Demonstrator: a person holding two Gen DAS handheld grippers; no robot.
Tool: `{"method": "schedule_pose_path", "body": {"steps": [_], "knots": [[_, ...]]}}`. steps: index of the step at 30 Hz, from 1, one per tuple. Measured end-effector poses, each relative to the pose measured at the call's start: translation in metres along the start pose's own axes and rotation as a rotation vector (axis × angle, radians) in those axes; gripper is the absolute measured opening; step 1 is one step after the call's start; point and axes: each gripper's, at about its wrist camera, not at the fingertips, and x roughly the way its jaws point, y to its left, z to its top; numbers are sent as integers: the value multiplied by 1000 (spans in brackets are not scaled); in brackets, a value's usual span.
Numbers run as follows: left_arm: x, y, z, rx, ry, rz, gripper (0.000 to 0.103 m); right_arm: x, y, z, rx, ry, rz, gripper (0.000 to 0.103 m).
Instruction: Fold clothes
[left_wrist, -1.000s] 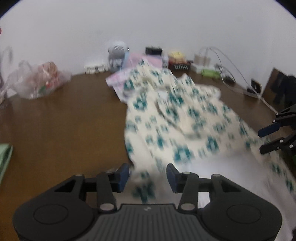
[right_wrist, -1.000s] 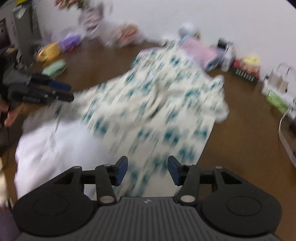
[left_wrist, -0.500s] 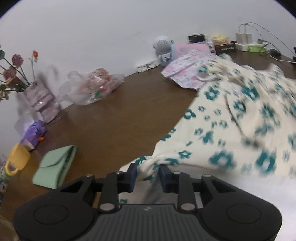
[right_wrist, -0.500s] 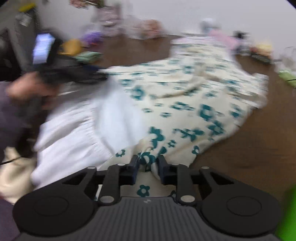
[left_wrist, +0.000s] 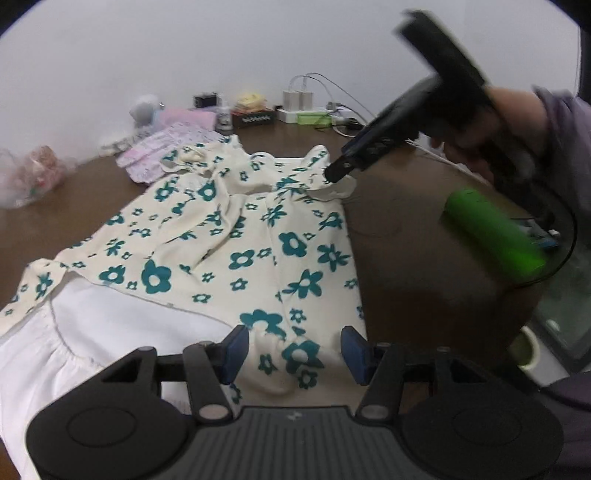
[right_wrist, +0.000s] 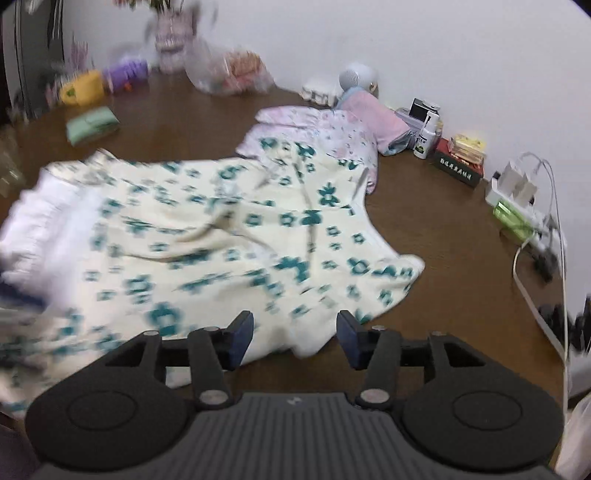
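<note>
1. Fingers of the left gripper (left_wrist: 294, 356) stood apart and were opening at the bottom centre of the left wrist view; the near hem of the floral garment (left_wrist: 258, 236) lay between the blue pads without either pad pressing it.
2. Likewise the right gripper (right_wrist: 295, 338) was opening at the bottom centre of its own view, jaws apart, with the garment's near edge lying loose between them and nothing clamped.
3. Across the middle of both views the cream garment with teal flowers lay spread on the brown table (left_wrist: 413, 236), its white lining (left_wrist: 122, 332) exposed at the lower left of the left wrist view.
4. At the upper right of the left wrist view, the right gripper's tips pointed at the garment's far corner; whether they touched it was unclear through the blur.
5. Farther back, a pink patterned garment (right_wrist: 325, 129) lay touching or partly under the floral one's far edge, with boxes and a power strip (right_wrist: 517, 210) along the wall.
6. Risks, as I judged them: with both grips loose, the cloth could slump and leave the lining skewed; a next grab might catch only one layer; dragging the far edge could pull the pink garment along, or snag the cables at the right.
</note>
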Motion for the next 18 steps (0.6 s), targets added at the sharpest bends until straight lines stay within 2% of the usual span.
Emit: {"method": "schedule_pose_path", "body": {"steps": [3,5,6,7,10,13,16,18], "knots": [[2,7,-6,-35,10,15,56,26,-5,5,-22,36,21,51],[-2,12,-7,-45,12,5,43,41,-6,6,-24,57,28,47],[-4,14,-7,-39,14,-6,29,46,-7,5,-19,63,30,42],[-4,13,-9,-30,19,-14,21,49,-9,4,-11,68,32,37],[-8,20,-10,28,37,22,17,49,-14,-7,28,56,49,22],[-11,31,-9,93,55,84,13,37,-12,-24,59,51,53,14],[-12,54,-7,110,69,175,12,15,8,-45,26,65,42,12],[-12,64,-5,120,78,205,12,-3,26,-63,2,58,47,12]]}}
